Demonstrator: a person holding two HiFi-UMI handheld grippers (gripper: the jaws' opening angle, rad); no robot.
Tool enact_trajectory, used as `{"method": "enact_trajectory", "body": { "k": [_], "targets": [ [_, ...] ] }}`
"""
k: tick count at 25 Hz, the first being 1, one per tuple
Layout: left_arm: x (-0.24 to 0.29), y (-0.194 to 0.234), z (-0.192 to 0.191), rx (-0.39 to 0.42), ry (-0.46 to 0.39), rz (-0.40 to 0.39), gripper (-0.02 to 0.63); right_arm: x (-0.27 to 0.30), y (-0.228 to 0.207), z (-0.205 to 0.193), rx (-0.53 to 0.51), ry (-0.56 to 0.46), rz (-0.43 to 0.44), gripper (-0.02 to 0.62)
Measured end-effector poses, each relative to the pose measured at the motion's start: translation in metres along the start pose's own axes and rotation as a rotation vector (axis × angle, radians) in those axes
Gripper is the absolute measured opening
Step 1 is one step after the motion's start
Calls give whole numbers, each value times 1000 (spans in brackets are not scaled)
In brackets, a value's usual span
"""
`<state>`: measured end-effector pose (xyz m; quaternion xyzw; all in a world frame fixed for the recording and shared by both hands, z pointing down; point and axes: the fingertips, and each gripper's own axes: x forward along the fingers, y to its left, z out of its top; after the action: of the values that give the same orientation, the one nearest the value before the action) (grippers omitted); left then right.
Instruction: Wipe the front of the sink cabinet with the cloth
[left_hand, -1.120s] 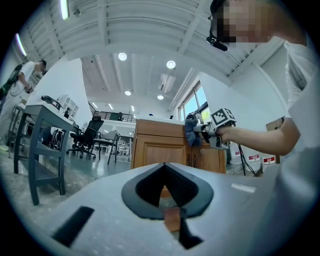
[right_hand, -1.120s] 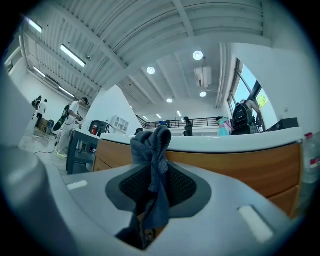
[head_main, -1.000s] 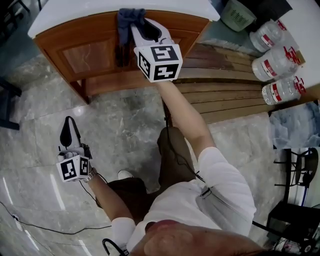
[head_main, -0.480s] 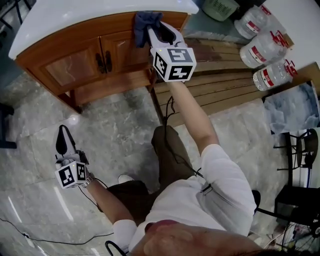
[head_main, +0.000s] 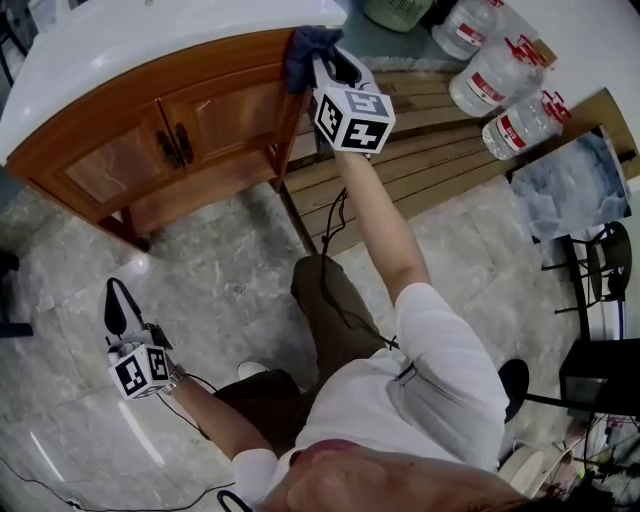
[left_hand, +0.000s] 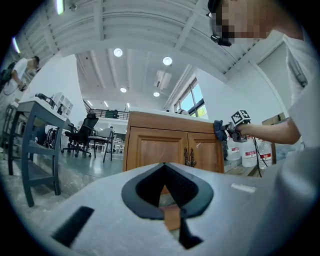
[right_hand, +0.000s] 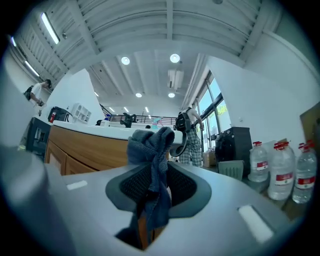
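The wooden sink cabinet with two doors and a white top stands at the upper left of the head view. A dark blue cloth is pressed at the cabinet's top right corner, and my right gripper is shut on it. In the right gripper view the cloth hangs bunched between the jaws, beside the cabinet front. My left gripper hangs low over the floor, far from the cabinet, jaws together and holding nothing. The left gripper view shows the cabinet and the cloth at its right edge.
A wooden pallet lies right of the cabinet, with three large water bottles behind it. A green bin stands at the top. A black chair and stand are at the right. Cables run across the marble floor.
My right gripper has carried the cloth rightwards along the cabinet's top rail, from above the door handles to the right corner. The left gripper has stayed low.
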<state>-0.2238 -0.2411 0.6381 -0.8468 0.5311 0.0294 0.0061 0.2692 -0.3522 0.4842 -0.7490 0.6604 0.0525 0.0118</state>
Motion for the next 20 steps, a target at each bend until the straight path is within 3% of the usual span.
{"method": "enact_trajectory", "body": {
  "k": [7,13,16,20],
  "targets": [
    [-7,-1,8,0,-9,9,-2,-4,-12,2,10,-5,-24,109],
    [-12,5,15,-16,-27,33,-2,-28,11,10,60,-60,14,103],
    [-17,5,18,-24,-41,48,-2,-46,45,14,73,-88,100,103],
    [-12,0,20,-59,-75,36,-2,-60,129,5,90,-73,336,103]
  ]
}}
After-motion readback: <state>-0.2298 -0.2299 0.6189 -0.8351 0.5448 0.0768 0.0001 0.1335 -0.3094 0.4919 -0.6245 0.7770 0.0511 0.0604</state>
